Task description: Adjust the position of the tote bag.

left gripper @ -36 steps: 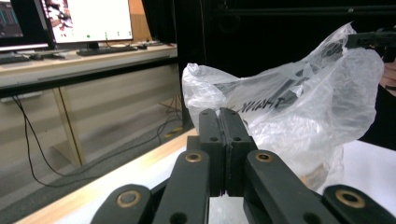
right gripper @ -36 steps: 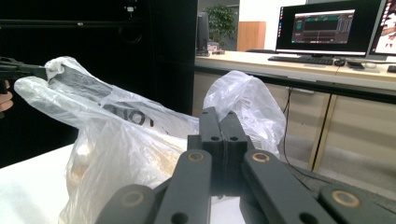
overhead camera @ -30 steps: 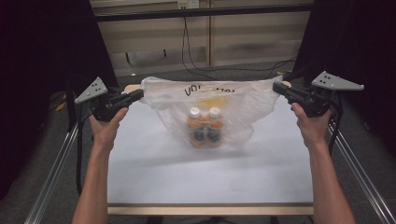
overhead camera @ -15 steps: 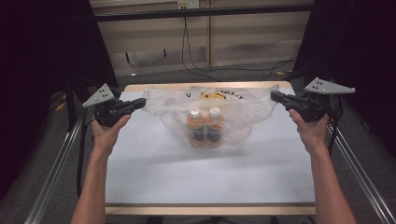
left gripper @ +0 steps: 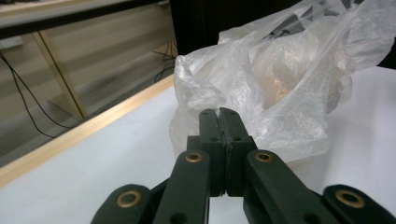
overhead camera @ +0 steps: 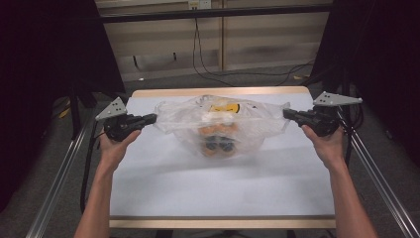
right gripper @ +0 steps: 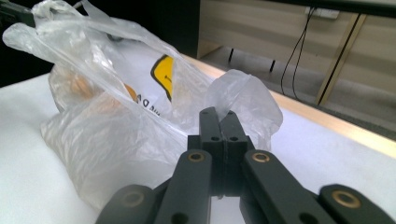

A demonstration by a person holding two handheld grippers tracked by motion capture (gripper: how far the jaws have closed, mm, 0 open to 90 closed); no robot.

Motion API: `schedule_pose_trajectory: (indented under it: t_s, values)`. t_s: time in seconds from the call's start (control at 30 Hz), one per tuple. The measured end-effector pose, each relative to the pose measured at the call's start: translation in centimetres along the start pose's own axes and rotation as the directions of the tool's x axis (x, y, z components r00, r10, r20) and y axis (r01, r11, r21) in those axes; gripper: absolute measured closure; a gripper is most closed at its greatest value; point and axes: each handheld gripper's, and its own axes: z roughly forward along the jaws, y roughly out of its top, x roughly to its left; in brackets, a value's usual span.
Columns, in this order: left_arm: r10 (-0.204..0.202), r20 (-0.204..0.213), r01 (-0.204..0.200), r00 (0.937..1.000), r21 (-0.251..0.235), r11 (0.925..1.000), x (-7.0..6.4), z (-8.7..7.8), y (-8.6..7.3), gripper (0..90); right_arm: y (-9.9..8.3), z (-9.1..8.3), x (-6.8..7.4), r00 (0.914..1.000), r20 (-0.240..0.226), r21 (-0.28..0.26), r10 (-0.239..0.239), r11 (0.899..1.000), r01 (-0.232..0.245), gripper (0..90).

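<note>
The left gripper has its jaws pressed together on one edge of a clear plastic bag, and the right gripper has its jaws clamped on the opposite edge, so the bag hangs stretched between the two sets of jaws over the far half of the white bench. Inside the bag, midway between the jaws, sit orange bottles with dark caps. Beyond the bench's far edge, black cables trail down a wall.
</note>
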Motion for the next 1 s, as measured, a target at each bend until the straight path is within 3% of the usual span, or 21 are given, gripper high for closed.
schedule_pose_trajectory:
  t_s: [0.1, 0.23, 0.5, 0.63, 0.7, 0.93, 1.0]
  values:
    - [0.015, 0.011, -0.015, 0.9998, 0.048, 0.9987, 0.1, 0.3, -0.4, 89.5, -0.3, 0.3, -0.1, 1.0000, -0.001, 0.020, 0.002, 1.000, -0.002, 90.0]
    - [-0.008, 0.012, 0.008, 0.9999, 0.047, 0.9989, 0.3, 0.6, -0.9, 89.5, -1.0, 0.9, -0.2, 0.9999, -0.006, 0.048, 0.014, 0.999, -0.014, 90.0]
    - [-0.007, 0.021, 0.004, 0.9998, 0.103, 0.9947, 0.2, 1.7, -1.7, 89.6, -1.7, 1.3, -0.4, 0.9999, 0.001, 0.077, 0.017, 0.997, -0.017, 90.0]
    - [-0.032, 0.049, 0.025, 0.9983, 0.130, 0.9912, 0.4, 2.1, -2.1, 89.6, -2.2, 1.6, -0.7, 0.9997, 0.004, 0.096, 0.024, 0.995, -0.024, 90.0]
    - [-0.017, 0.045, 0.010, 0.9989, 0.144, 0.9895, 0.6, 2.1, -2.3, 89.5, -2.4, 1.7, -0.7, 0.9993, -0.008, 0.099, 0.036, 0.994, -0.035, 90.0]
    - [-0.032, 0.048, 0.023, 0.9984, 0.168, 0.9855, 0.6, 2.4, -2.6, 89.5, -3.1, 2.6, -0.7, 0.9995, -0.004, 0.134, 0.032, 0.991, -0.032, 90.0]
    - [-0.013, 0.041, 0.005, 0.9991, 0.192, 0.9814, 0.6, 2.7, -2.7, 89.6, -3.2, 2.7, -0.6, 0.9994, -0.003, 0.136, 0.035, 0.990, -0.034, 90.0]
